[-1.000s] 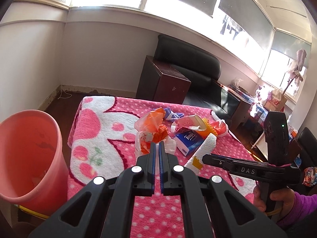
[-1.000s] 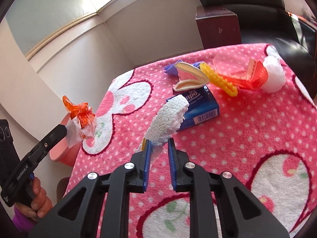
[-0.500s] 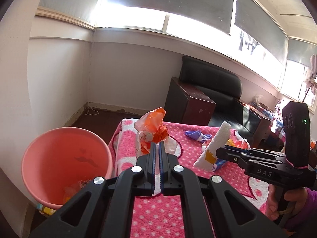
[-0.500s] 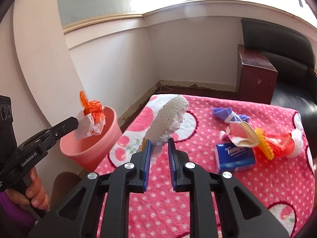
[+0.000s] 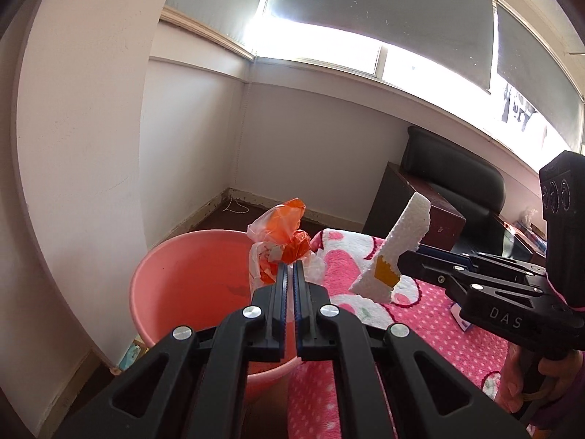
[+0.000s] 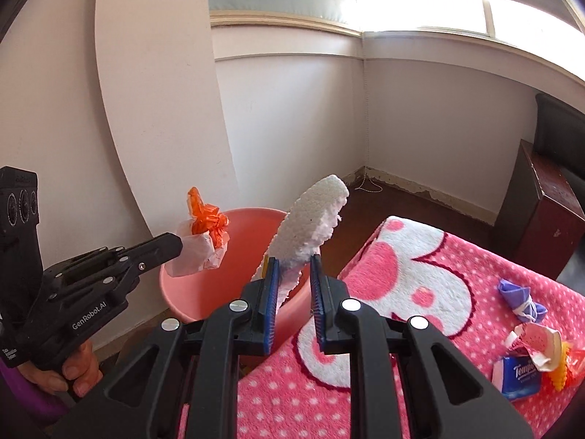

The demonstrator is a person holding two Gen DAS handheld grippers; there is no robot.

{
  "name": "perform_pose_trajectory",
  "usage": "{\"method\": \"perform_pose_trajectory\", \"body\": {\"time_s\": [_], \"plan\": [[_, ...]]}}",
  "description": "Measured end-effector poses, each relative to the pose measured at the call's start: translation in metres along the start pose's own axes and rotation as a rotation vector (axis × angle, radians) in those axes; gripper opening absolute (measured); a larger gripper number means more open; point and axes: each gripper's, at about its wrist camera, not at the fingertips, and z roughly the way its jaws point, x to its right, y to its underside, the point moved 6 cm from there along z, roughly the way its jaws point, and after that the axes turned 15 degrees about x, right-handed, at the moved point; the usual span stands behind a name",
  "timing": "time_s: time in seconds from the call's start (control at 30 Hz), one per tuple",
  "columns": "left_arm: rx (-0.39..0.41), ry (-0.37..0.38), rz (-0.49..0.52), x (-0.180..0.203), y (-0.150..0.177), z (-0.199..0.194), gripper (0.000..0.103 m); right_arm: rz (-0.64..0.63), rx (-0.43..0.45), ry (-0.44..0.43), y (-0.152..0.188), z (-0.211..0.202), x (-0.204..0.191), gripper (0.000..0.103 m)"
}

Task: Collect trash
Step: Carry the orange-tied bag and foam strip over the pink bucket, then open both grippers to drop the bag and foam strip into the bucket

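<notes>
My left gripper [image 5: 290,267] is shut on a crumpled orange and white plastic bag [image 5: 281,241], held over the near rim of the pink bucket [image 5: 190,285]. In the right wrist view the same bag [image 6: 203,237] hangs at the left gripper's tip [image 6: 177,245] beside the bucket [image 6: 234,256]. My right gripper [image 6: 294,267] is shut on a piece of white foam [image 6: 310,216] that sticks up, at the bucket's edge. From the left wrist view, the foam [image 5: 398,245] hangs over the blanket corner.
A pink and white blanket [image 6: 420,292] covers the table. On it lie a purple wrapper [image 6: 519,298], a blue tissue pack [image 6: 515,378] and orange and yellow scraps [image 6: 559,373]. A dark wooden cabinet [image 6: 541,212] and a black sofa [image 5: 453,175] stand behind. The wall [image 5: 91,128] is close on the left.
Both grippers swung left from over the blanket toward the bucket, each keeping its load. The bucket now sits right under the bag and foam.
</notes>
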Motion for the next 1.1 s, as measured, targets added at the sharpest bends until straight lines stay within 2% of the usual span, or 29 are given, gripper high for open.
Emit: {"method": "perform_pose_trajectory", "body": {"time_s": [0.27, 0.53, 0.8, 1.0, 1.1], "plan": [[-0.012, -0.049, -0.021, -0.028, 0.009, 0.004, 0.002, -0.112, -0.042, -0.049, 0.007, 0.033, -0.043, 0.018], [-0.060, -0.081, -0.062, -0.050, 0.020, 0.020, 0.002, -0.177, -0.092, -0.078, 0.018, 0.055, -0.069, 0.018], [-0.093, -0.095, -0.070, -0.057, 0.027, 0.031, 0.003, -0.176, -0.150, -0.090, 0.030, 0.066, -0.073, 0.018], [-0.085, -0.108, -0.068, -0.052, 0.024, 0.034, 0.004, -0.175, -0.182, -0.097, 0.037, 0.066, -0.072, 0.019], [-0.082, -0.120, -0.058, -0.051, 0.023, 0.034, 0.011, -0.171, -0.189, -0.101, 0.037, 0.066, -0.072, 0.019]]}}
